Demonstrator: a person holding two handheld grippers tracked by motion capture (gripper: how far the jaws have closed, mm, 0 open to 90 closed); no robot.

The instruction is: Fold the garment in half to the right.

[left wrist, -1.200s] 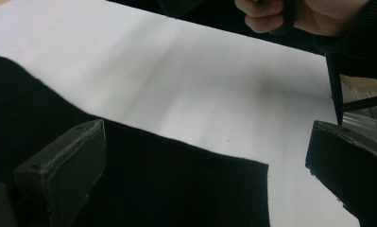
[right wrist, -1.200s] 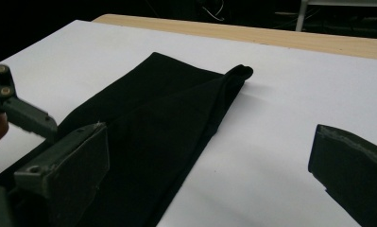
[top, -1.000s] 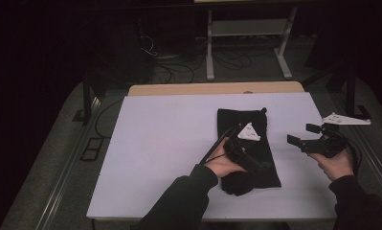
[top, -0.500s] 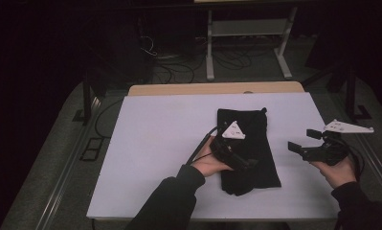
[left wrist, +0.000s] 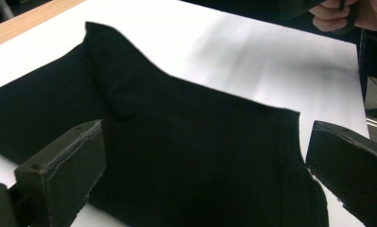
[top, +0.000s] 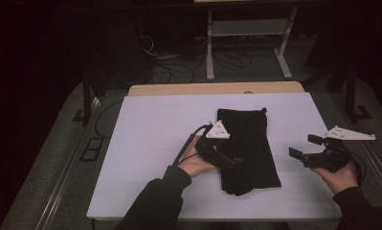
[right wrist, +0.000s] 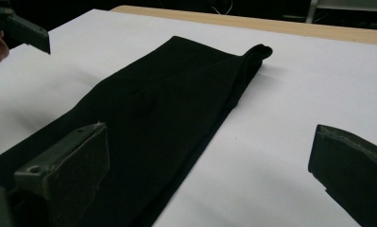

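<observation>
Two tongs, both spread: left tongs [top: 236, 162] low over black cloth [top: 248, 143], right tongs [top: 304, 149] beside it above white desk [top: 150, 124]; nothing between.

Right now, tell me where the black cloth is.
In the high view the black cloth lies flat on the white table, right of centre, between the left gripper and right gripper.
</observation>
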